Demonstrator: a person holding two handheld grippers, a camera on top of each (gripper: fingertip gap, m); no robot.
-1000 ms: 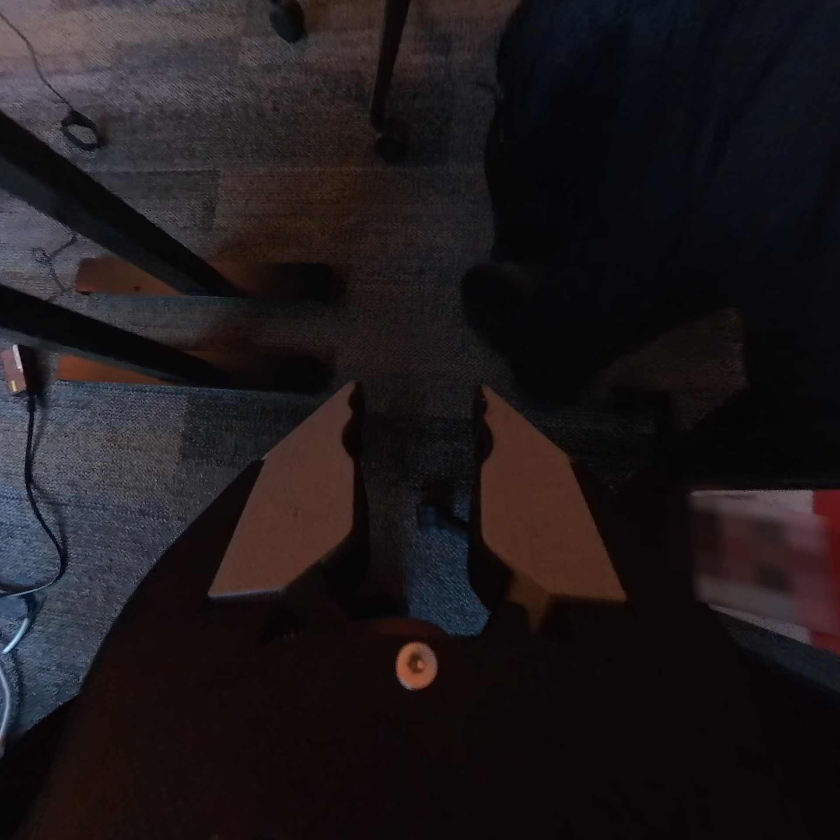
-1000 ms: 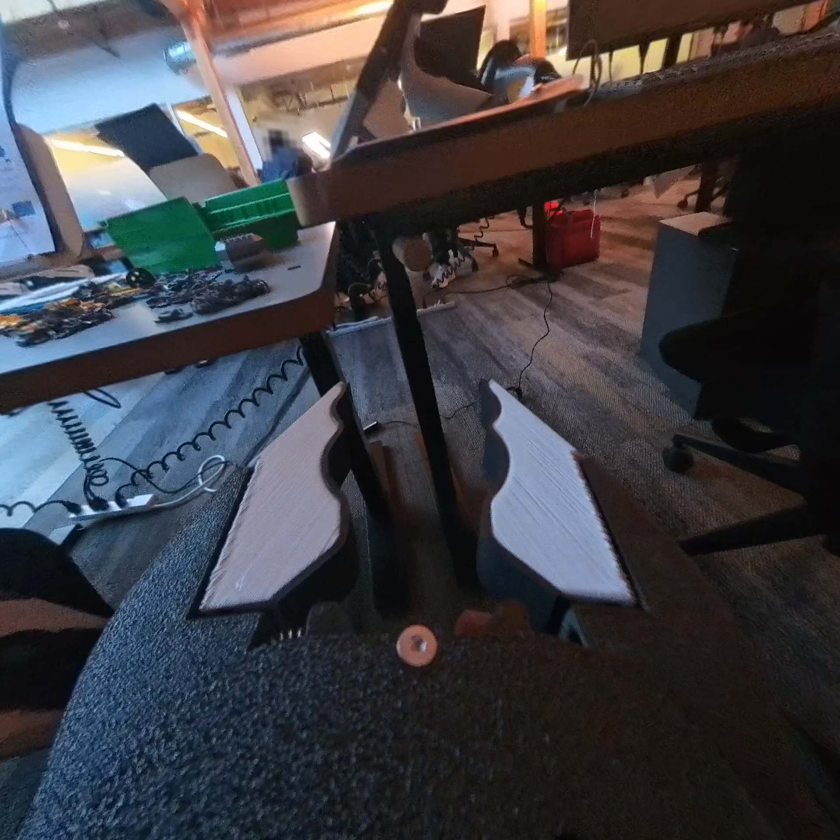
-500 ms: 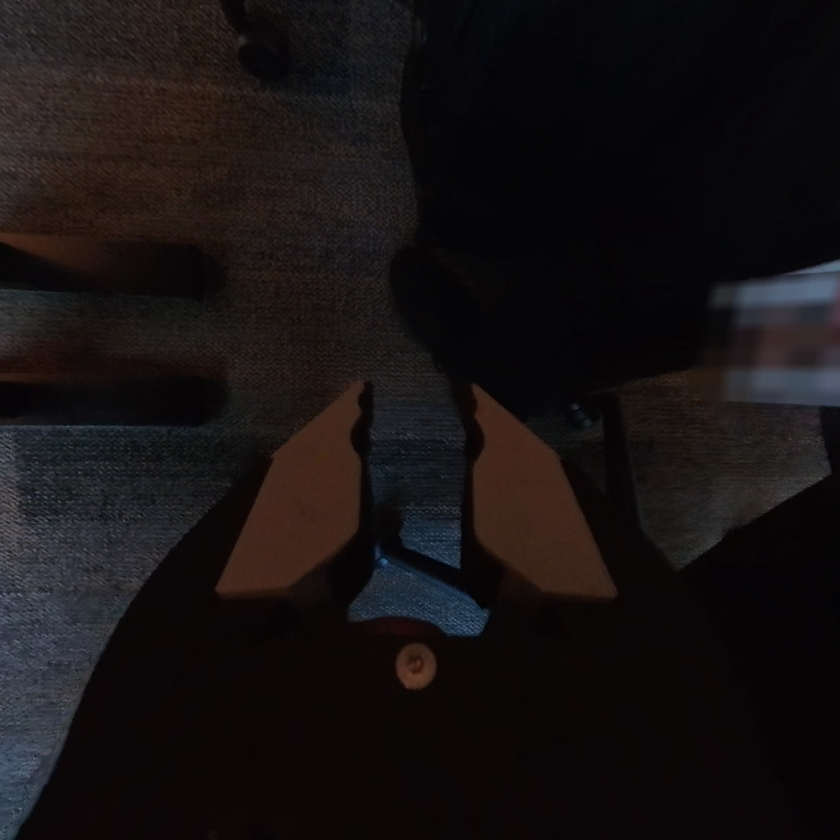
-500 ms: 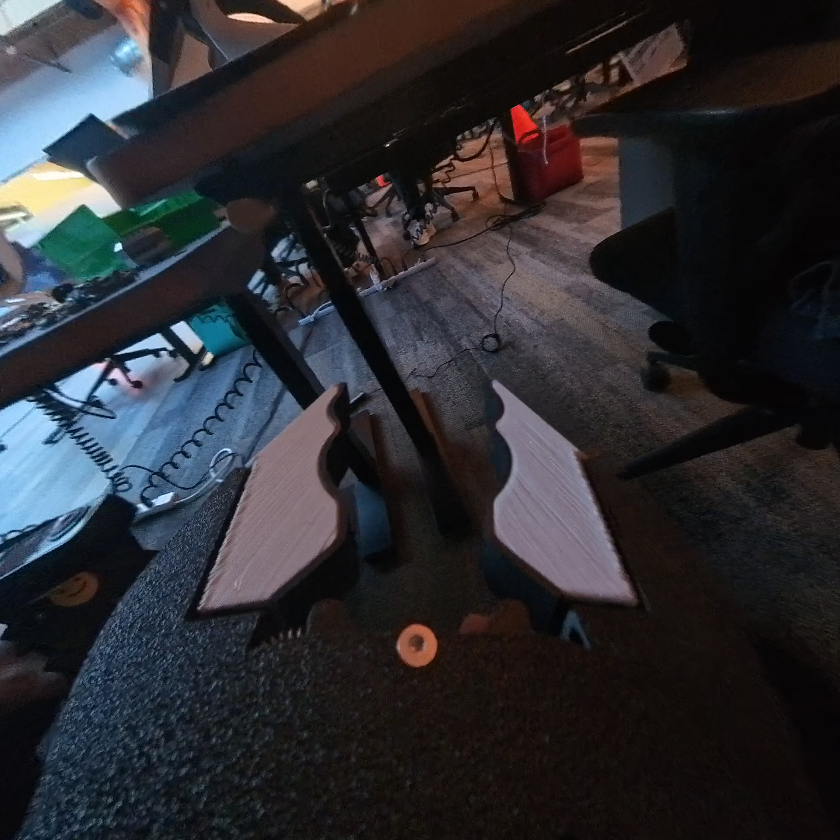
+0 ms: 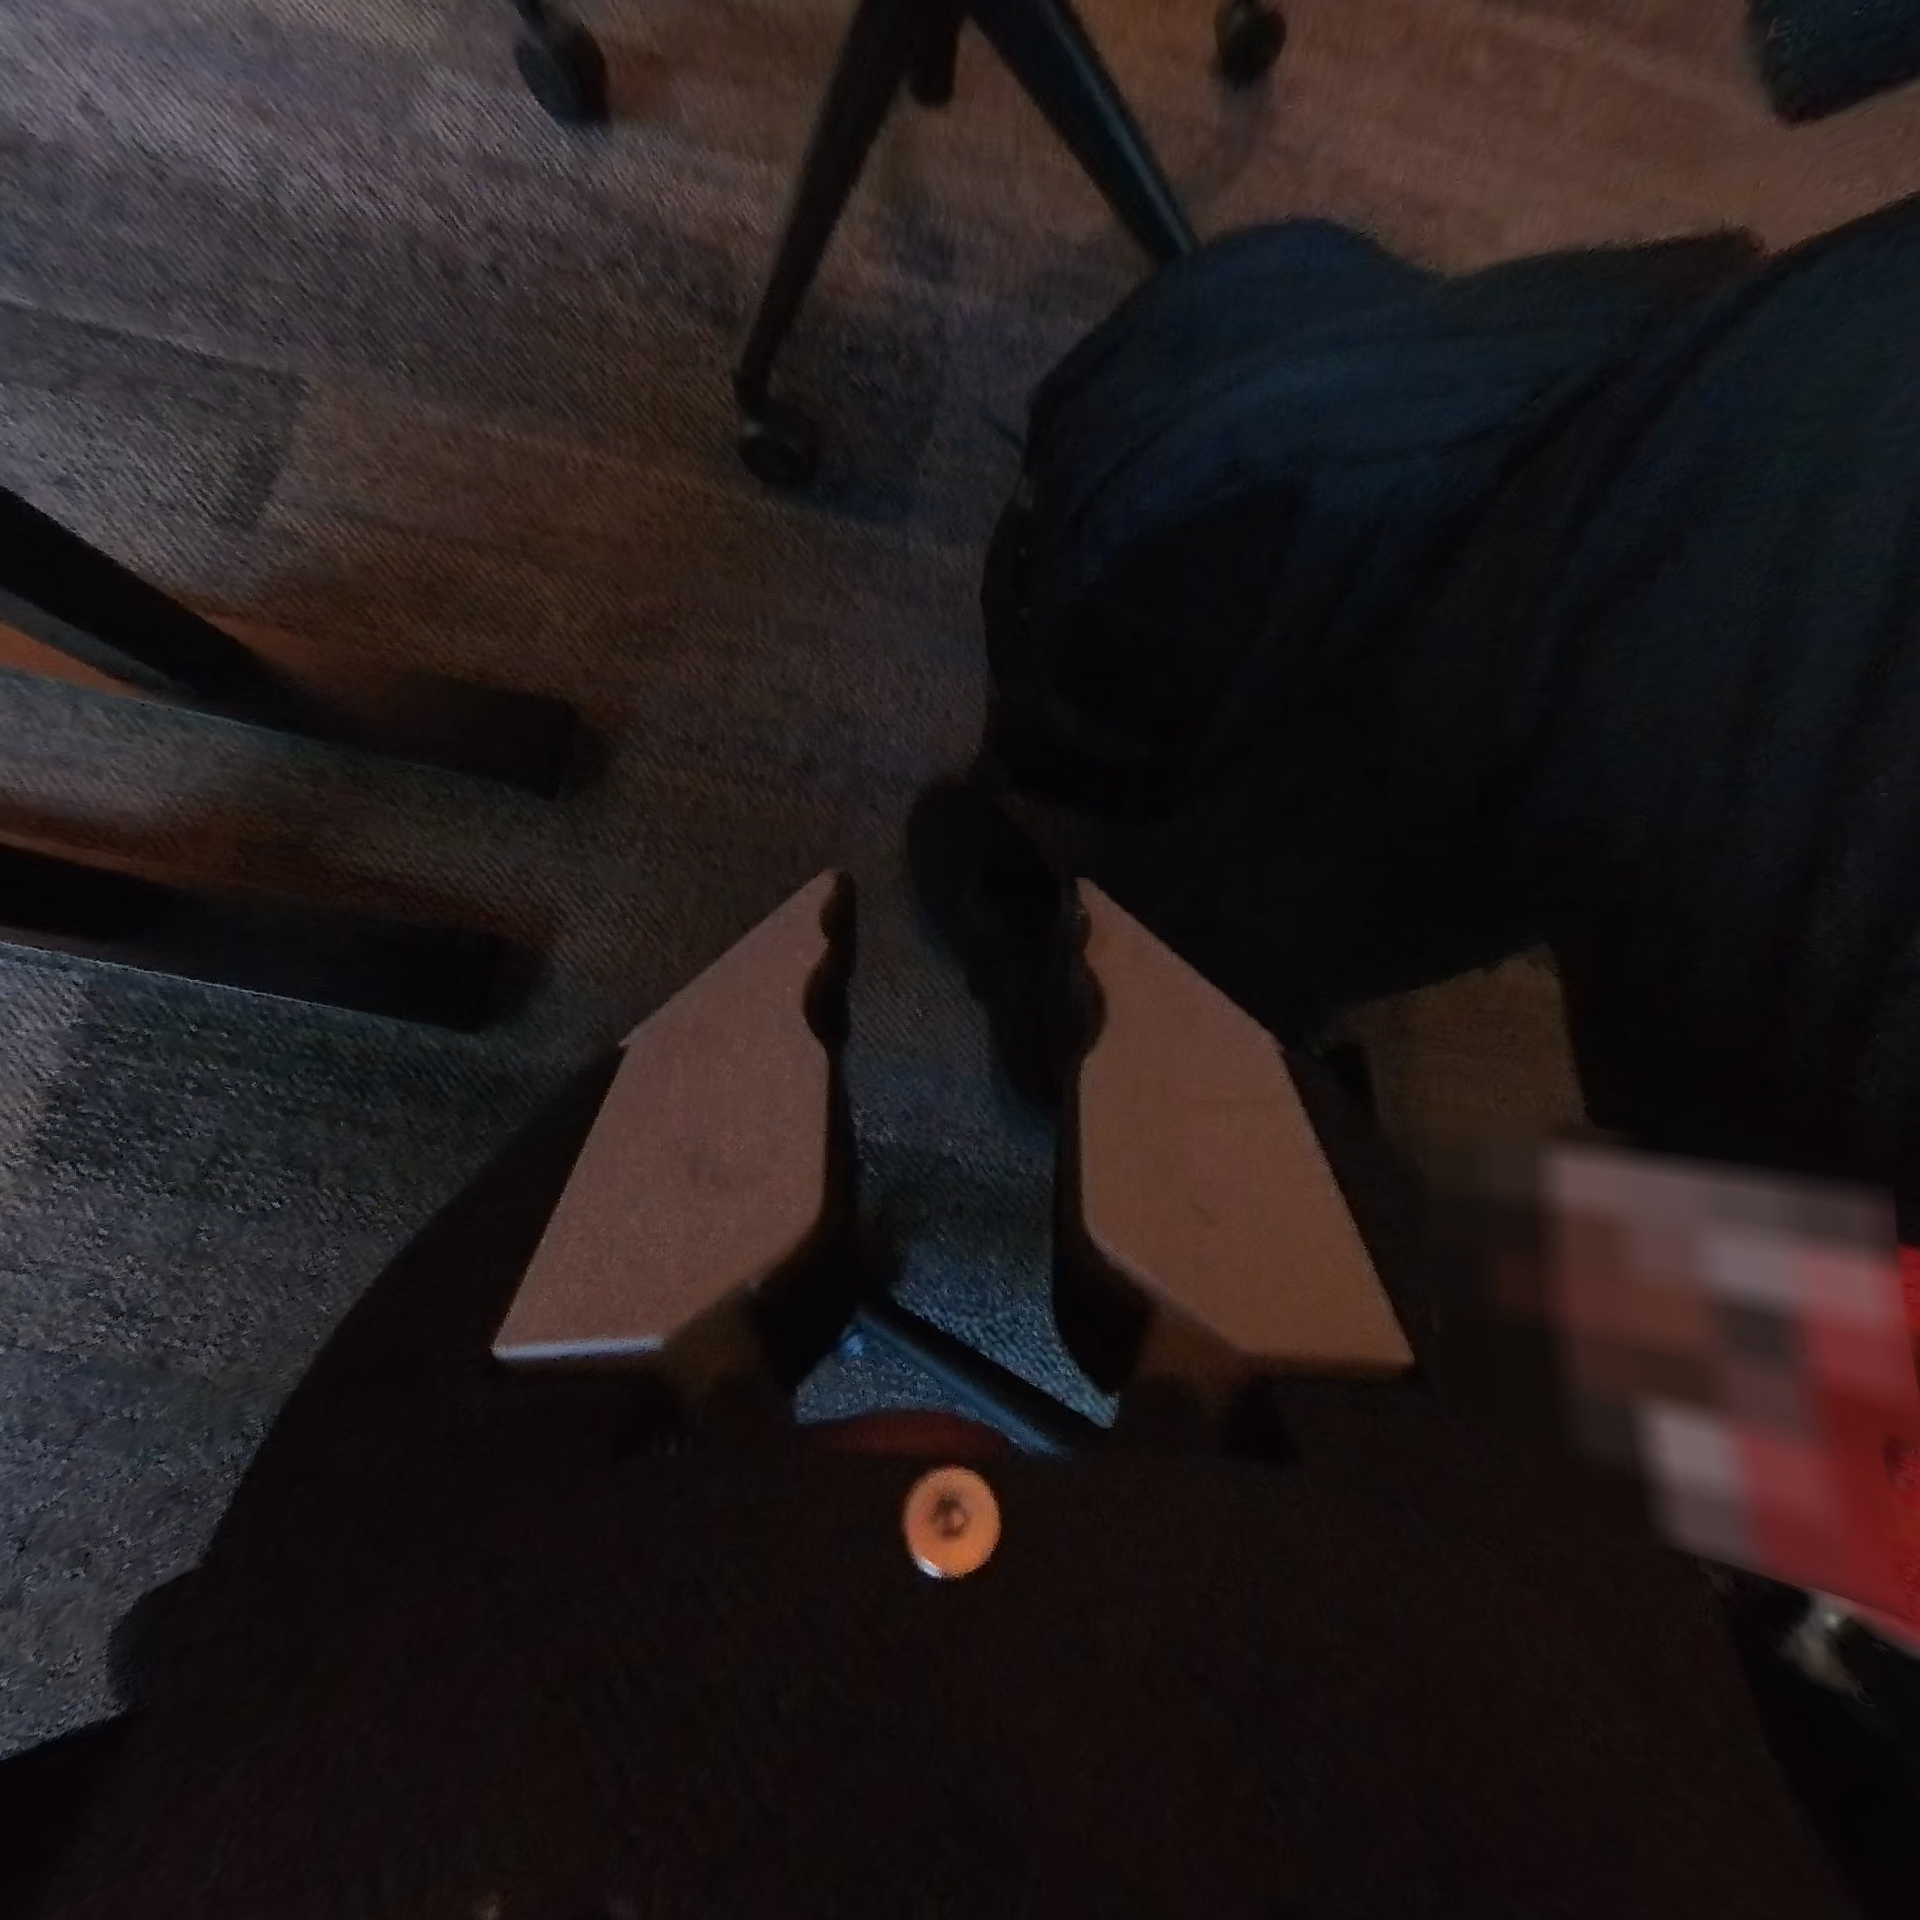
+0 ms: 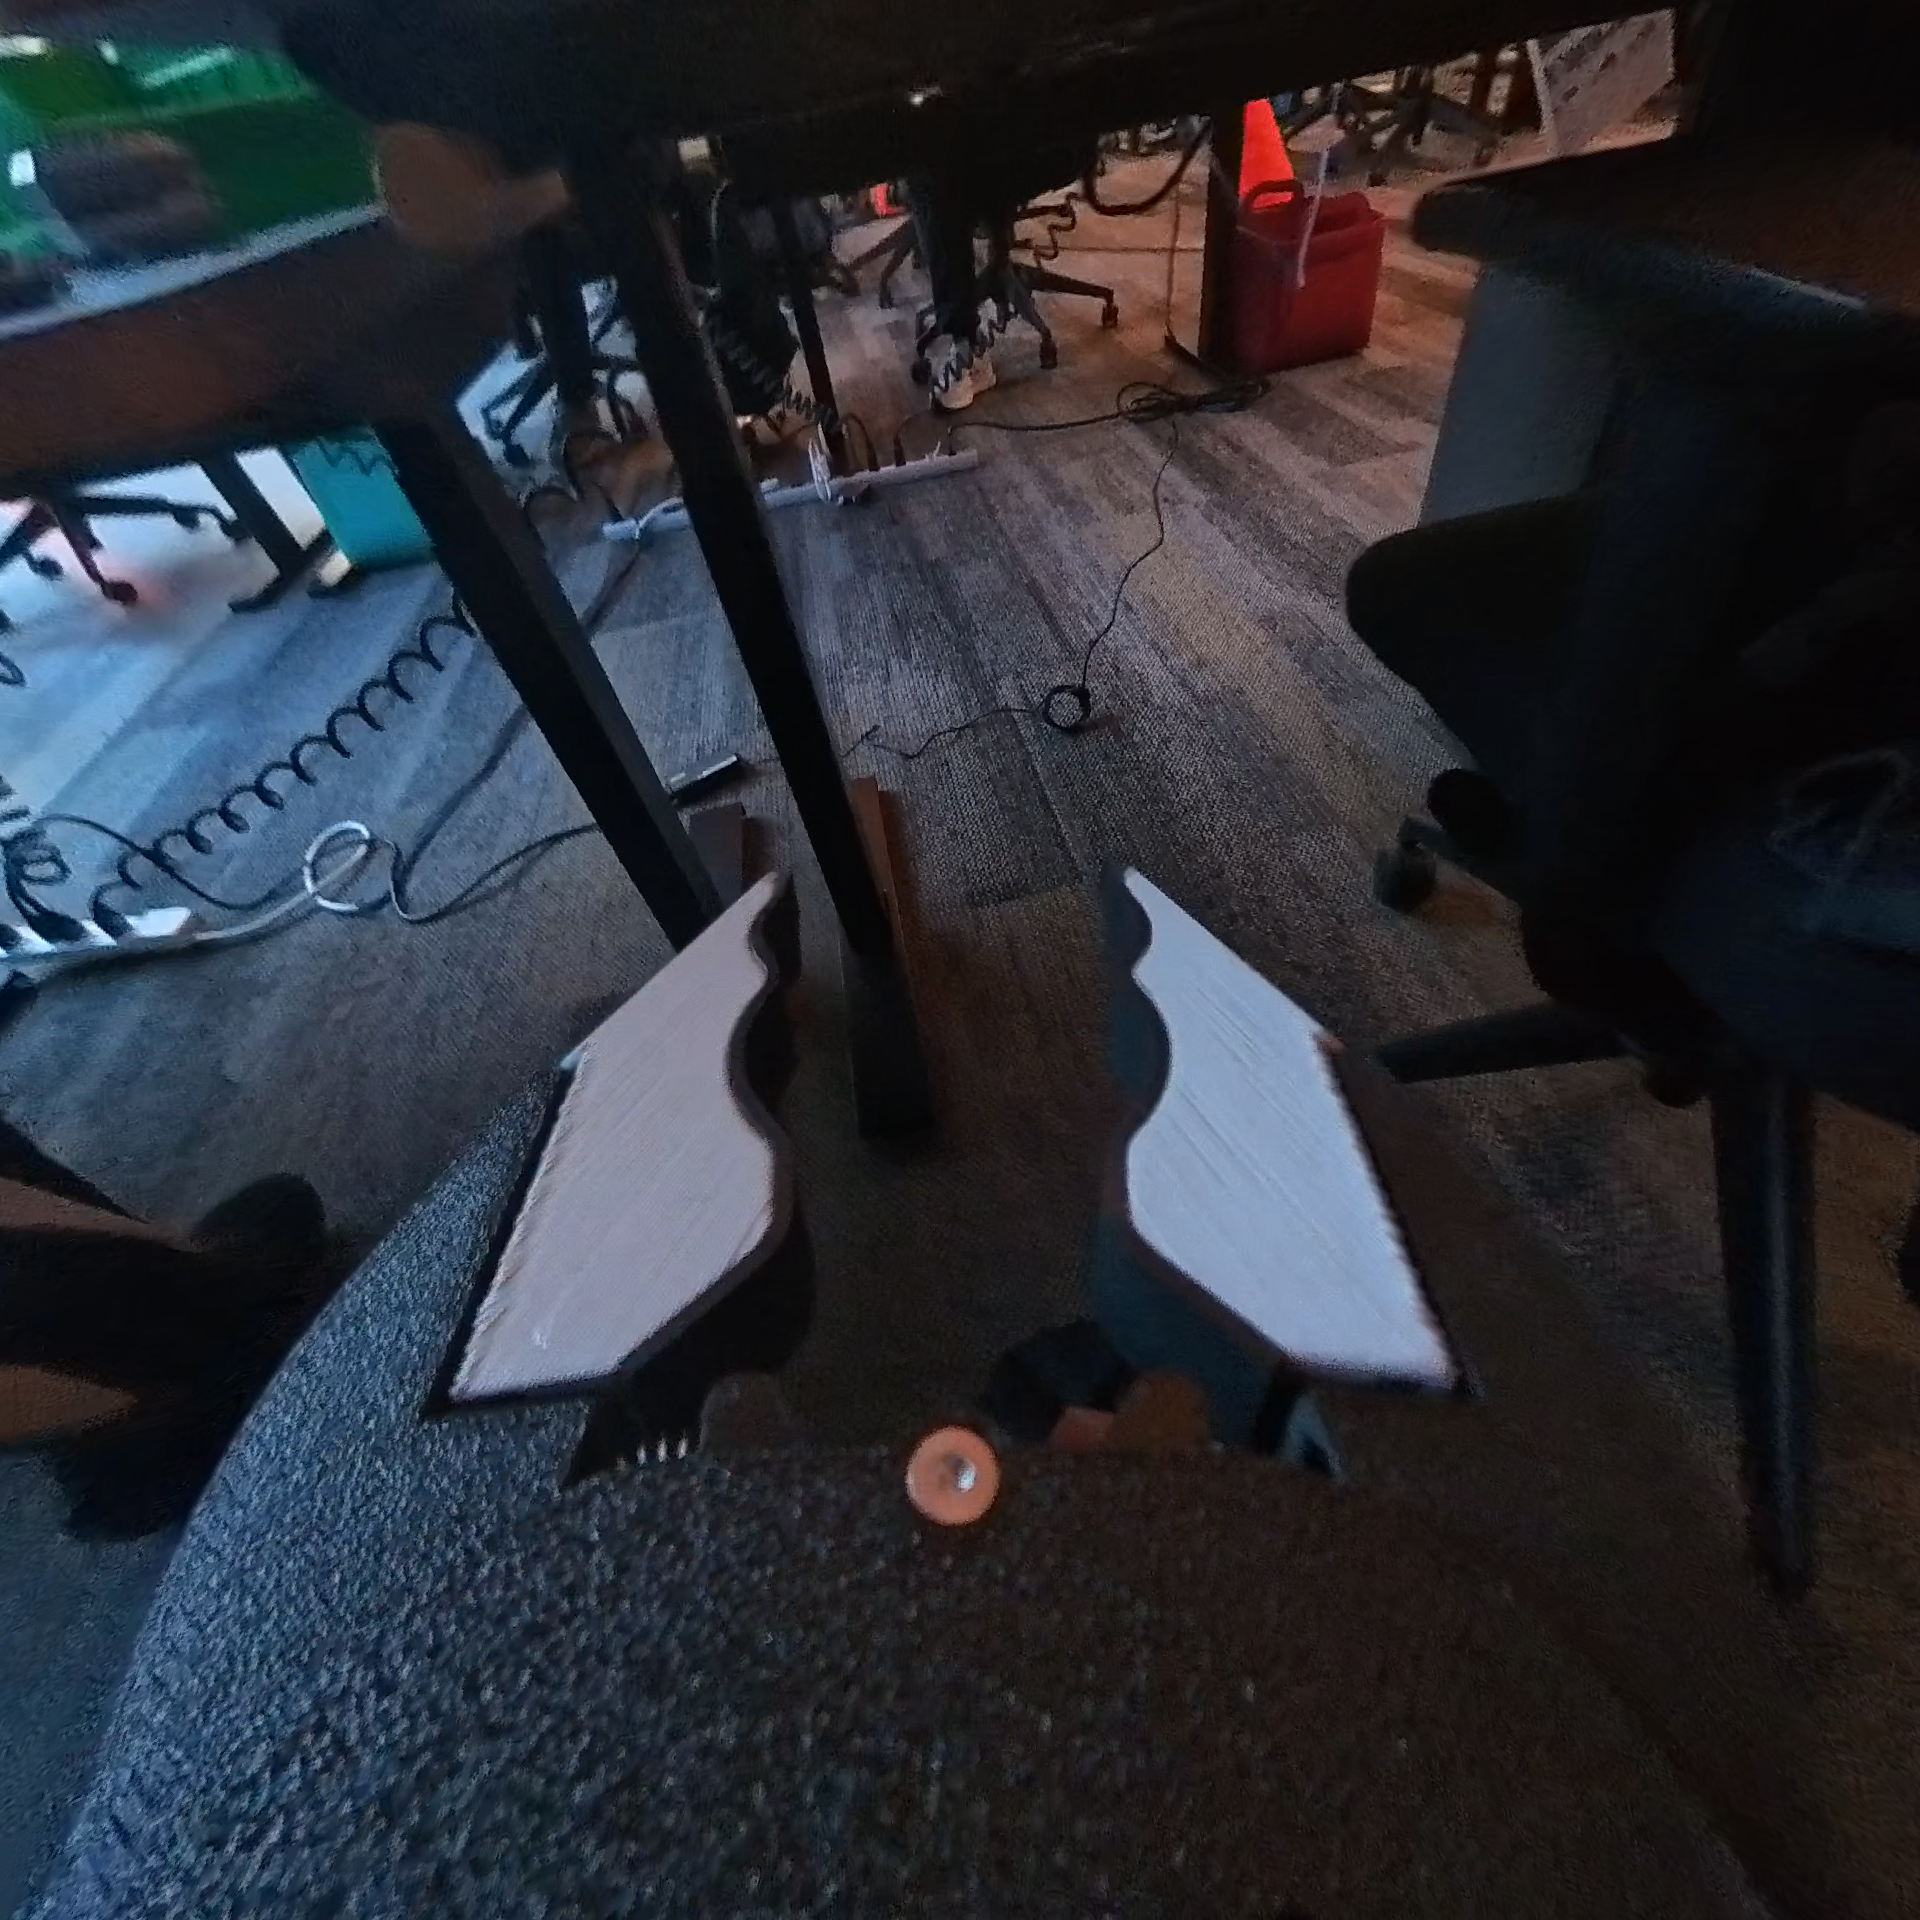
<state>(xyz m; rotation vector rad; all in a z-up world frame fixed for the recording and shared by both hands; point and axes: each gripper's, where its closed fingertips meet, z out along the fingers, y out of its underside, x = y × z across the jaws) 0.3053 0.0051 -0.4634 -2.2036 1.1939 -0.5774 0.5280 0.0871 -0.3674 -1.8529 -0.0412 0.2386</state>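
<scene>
Two fingers of the left gripper stand spread over grey carpet with nothing between them, pointing down at the floor. A dark shoe lies just past the right fingertip, below a dark trouser leg. Black chair legs on casters stand farther off, and dark table feet lie at the left.

In the right wrist view, the right gripper hangs low above the carpet, its fingers wide apart and empty. Black table legs rise just ahead. A dark office chair stands right. A coiled black cable and a white power strip lie beyond; a red bin stands far back.
</scene>
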